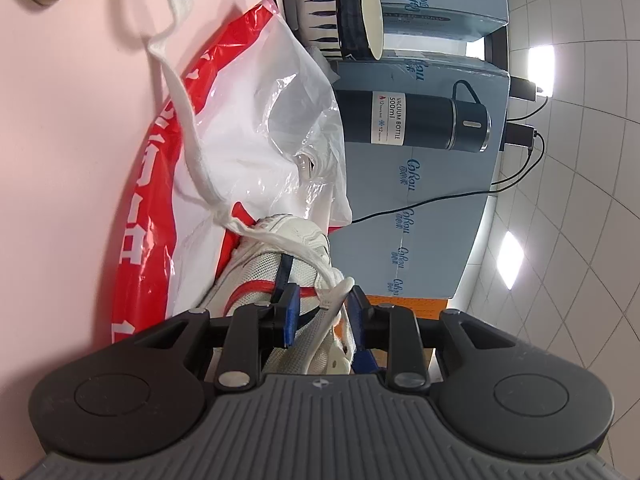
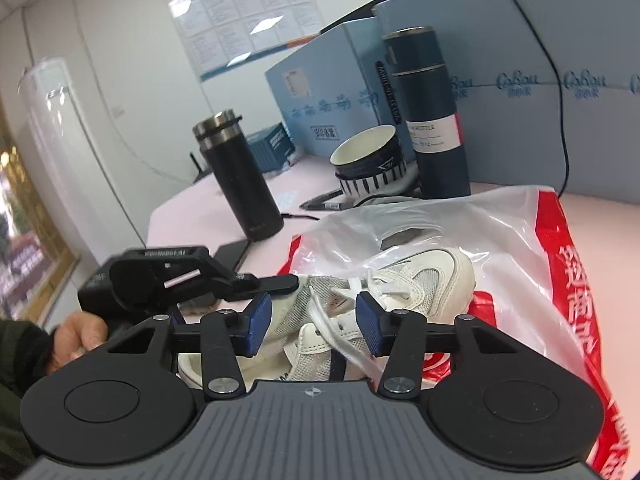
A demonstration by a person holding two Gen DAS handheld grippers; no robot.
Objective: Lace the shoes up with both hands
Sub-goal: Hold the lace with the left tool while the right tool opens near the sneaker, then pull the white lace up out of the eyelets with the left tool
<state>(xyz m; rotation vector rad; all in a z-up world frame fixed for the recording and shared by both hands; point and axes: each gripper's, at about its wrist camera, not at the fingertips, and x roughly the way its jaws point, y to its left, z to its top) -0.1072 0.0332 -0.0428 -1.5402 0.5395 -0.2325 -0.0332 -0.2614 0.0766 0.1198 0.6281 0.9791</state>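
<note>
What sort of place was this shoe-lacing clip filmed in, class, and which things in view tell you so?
Probably an office desk. Blue partition panels back a pink desk, a printed notice sheet hangs on the wall, and a vacuum bottle, a bowl and a pen stand about, with tiled ceiling lights overhead.

Two handheld tools, alike in build. Left tool [image 1: 322,312]: black linkage arms, silver round screws at the pivots, blue ribbed pads [image 1: 290,312] on the fingers, grey ridged body with a small cross mark, black round discs either side of that mark. Right tool [image 2: 314,320]: same black arms, silver screws, blue pads [image 2: 258,322]. Dark sleeve [image 2: 18,360] beside a hand [image 2: 78,336] left of the right tool.
</note>
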